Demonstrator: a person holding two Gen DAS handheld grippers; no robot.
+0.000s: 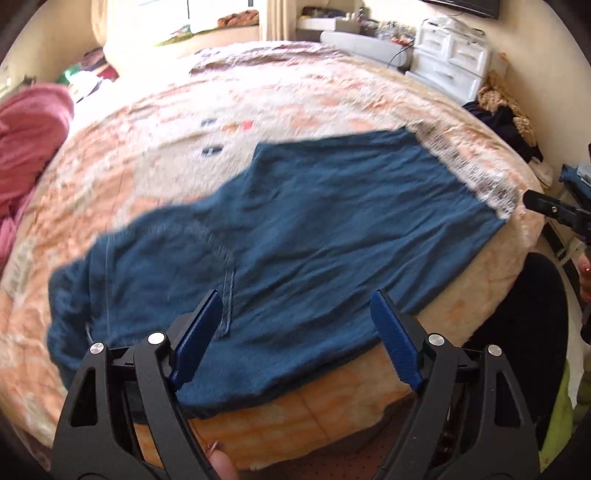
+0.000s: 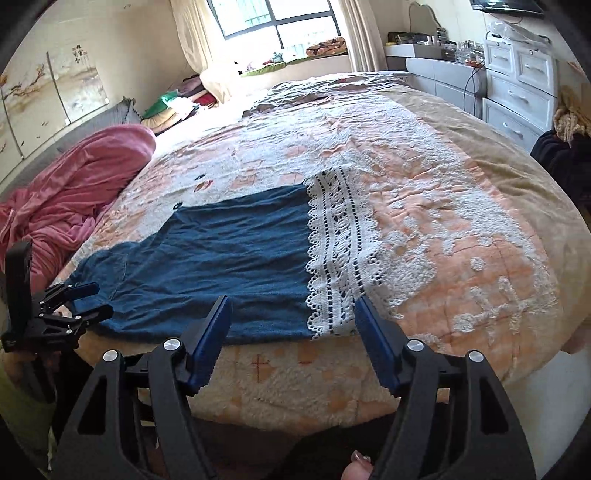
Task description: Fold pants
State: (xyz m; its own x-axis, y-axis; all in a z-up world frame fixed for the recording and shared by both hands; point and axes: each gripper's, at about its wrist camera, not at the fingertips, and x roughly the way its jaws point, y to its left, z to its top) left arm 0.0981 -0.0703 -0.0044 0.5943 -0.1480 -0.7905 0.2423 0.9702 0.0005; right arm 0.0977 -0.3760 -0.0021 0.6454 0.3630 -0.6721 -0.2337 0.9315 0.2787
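Note:
Dark teal pants lie flat on the bed near its front edge, with white lace trim at the leg ends on the right and the gathered waist at the left. My left gripper is open and empty just above the pants' near edge, towards the waist end. My right gripper is open and empty at the bed's front edge, over the pants' near hem by the lace. The left gripper also shows in the right wrist view, open beside the waist. The right gripper's tip shows in the left wrist view.
The bed has a peach and white blanket. A pink blanket is heaped at the left. White drawers and a clothes pile stand beyond the bed's right side. A window is at the back.

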